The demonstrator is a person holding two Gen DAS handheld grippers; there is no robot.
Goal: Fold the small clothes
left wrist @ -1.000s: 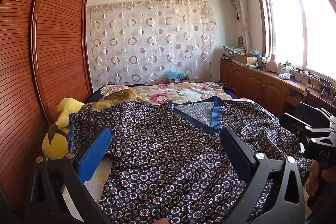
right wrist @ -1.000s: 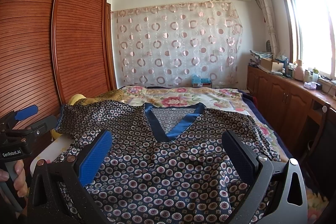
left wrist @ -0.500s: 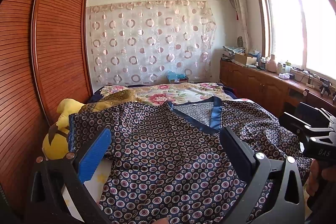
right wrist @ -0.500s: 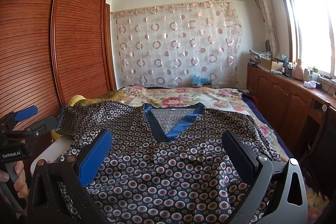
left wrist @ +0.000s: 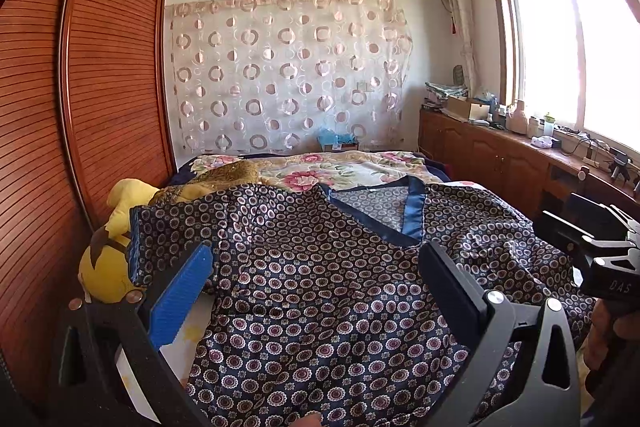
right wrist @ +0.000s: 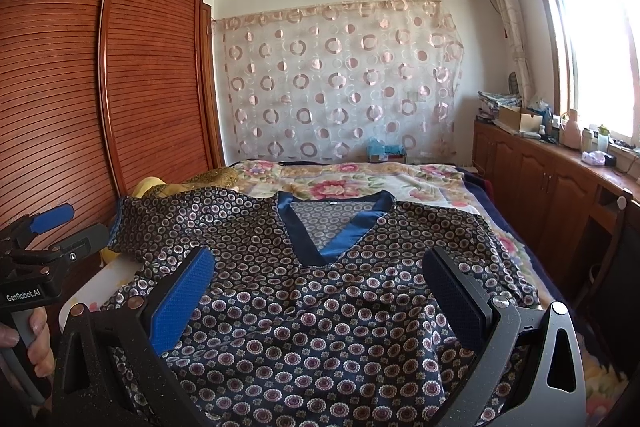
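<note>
A dark navy top with a small circle print and a blue satin V-neck (right wrist: 336,239) lies spread flat on the bed, collar toward the far wall; it also shows in the left wrist view (left wrist: 320,267). My left gripper (left wrist: 316,279) is open and empty, held over the garment's left side. My right gripper (right wrist: 320,287) is open and empty, held over the chest below the V-neck. Each gripper shows at the edge of the other's view: the right one (left wrist: 600,259), the left one (right wrist: 44,239).
A floral bedspread (right wrist: 360,179) covers the bed. A yellow plush toy (left wrist: 108,255) lies at the left beside the wooden wardrobe (left wrist: 80,107). A wooden cabinet (right wrist: 552,171) with clutter runs along the right wall under the window.
</note>
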